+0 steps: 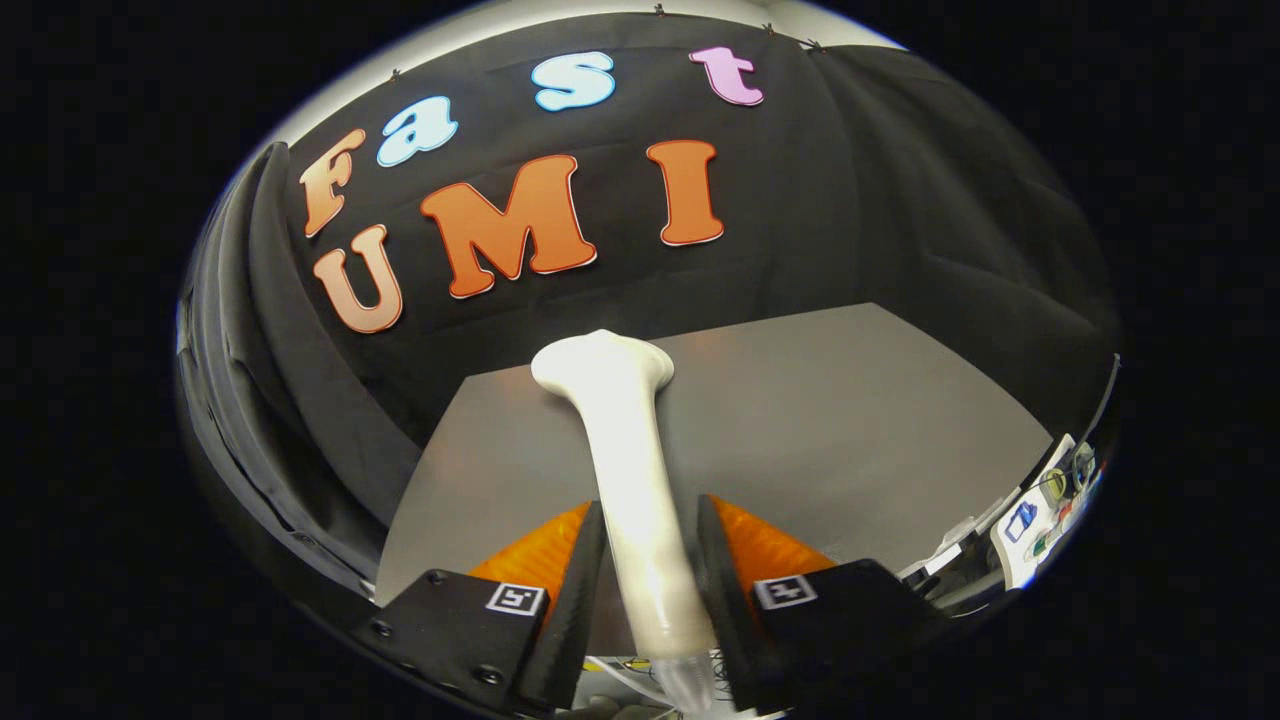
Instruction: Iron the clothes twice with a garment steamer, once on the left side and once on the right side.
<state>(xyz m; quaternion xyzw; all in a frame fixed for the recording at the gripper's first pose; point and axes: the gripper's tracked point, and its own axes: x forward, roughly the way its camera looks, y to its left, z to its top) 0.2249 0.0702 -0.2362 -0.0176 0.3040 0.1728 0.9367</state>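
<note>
Gripper view: the claw (650, 560) clamps the garment steamer (632, 470) handle above the surface (850, 420); better keep its head level.

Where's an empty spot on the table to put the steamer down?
The gripper is shut on the steamer. The grey table lies bare either side of it, back to the black cloth wall. The near right corner is crowded with small gadgets.

The garment steamer (640, 480) clamped between my jaws is a glossy creamy white from handle to flared head, plain and unpatterned. Under it my table (850, 420) is a flat matte grey. Each of my jaw mounts carries a small square black-and-white marker (516, 598), one left, one right.
</note>
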